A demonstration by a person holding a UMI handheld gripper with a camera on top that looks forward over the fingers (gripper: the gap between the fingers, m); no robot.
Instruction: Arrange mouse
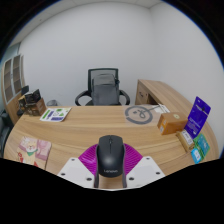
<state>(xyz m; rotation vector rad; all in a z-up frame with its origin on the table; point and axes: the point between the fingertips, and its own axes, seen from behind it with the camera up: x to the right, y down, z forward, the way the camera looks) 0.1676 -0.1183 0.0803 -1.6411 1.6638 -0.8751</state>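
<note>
Black moulded plastic: mouse [109, 153], lying lengthwise between the two fingers of the gripper [109, 160], on the near side of the wooden desk [90, 128] and straight across from the office chair [104, 88]. Pinched by the flanks, magenta pads [89, 160] pressed against either side with no gap showing. Cannot tell whether lifted clear of the desk or resting on it.

Likely light and rigid, a hollow shell with no give under a modest squeeze. Smooth, curved top and tapering sides, so probably slippery: apt to squirt forward or back if gripped too near the nose or tail. Best taken at the waist, where the flanks run closest to parallel, much as held now. Buttons and scroll wheel at the end toward the chair better left untouched. Not fragile in a short drop, yet worth setting down flat rather than dropping. No cord visible on it.

Other items, placed from the chair: coiled cable [140, 113] on the desk to its right and nearer; cardboard box [170, 122] further right; purple box [197, 115] beyond that; a book [55, 114] to the chair's left.
</note>
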